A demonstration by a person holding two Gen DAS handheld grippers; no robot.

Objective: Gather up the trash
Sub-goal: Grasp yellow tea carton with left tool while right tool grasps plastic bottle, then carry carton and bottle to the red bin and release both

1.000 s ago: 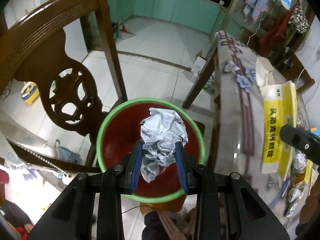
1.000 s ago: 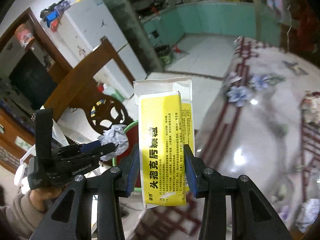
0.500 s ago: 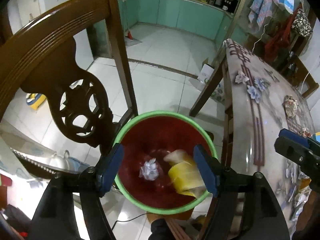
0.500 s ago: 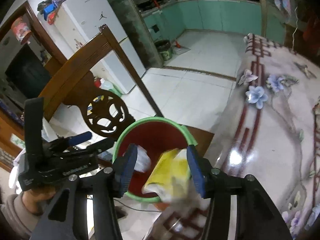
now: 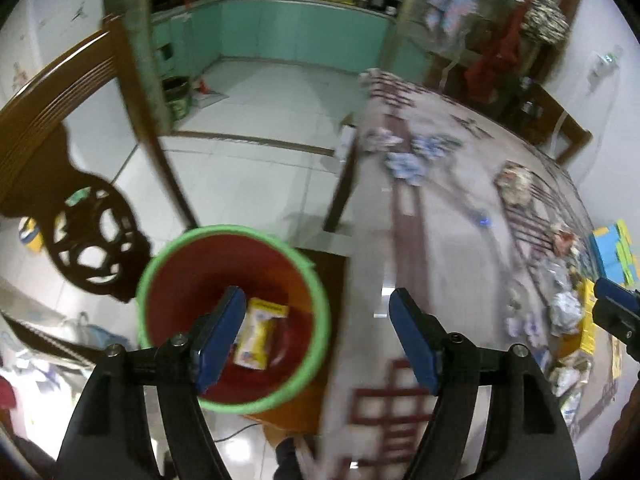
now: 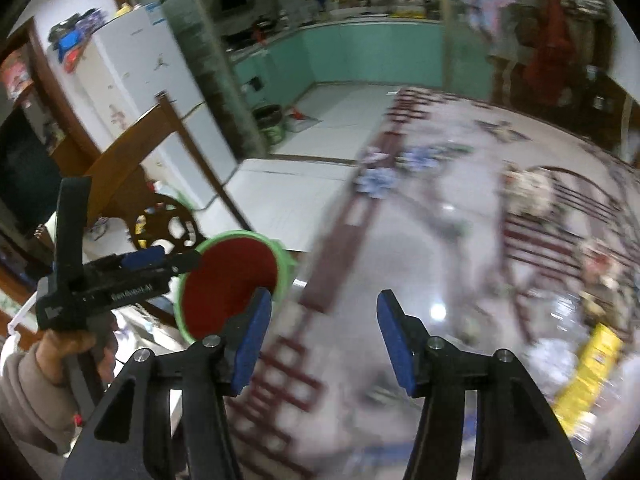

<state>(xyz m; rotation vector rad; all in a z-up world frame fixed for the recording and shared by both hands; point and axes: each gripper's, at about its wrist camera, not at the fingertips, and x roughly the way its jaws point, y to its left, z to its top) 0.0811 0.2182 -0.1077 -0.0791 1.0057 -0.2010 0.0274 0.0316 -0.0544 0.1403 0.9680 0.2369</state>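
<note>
My left gripper [image 5: 316, 336] hangs over the near edge of the counter [image 5: 452, 216], its jaws wide apart with nothing between them. My right gripper [image 6: 320, 340] is out over the counter top, jaws likewise spread and empty. The red bin [image 5: 234, 402] with the green rim sits just off the counter's edge beside the wooden chair [image 5: 76, 208], and a yellow packet [image 5: 258, 334] lies on its bottom.

The trash I have yet to gather is heaped at the far right of the counter: crumpled wrappers [image 5: 564, 312] and a yellow box [image 6: 588, 364], well apart from the bin.

The risks as I judge them:

- Both views are smeared with motion, so I could misjudge where the pile sits and close on air or on the tablecloth.
- The heap is tangled; clamping one piece may drag its neighbours off the counter onto the floor.
- The crumpled pieces look light and springy, so a shallow pinch may let one slip out during the carry, short of the bin.
- The bin stands close to the counter edge and chair; a low swing of my left gripper could knock its rim and tip it.
- With both grippers heading for the same pile, they could collide.
</note>
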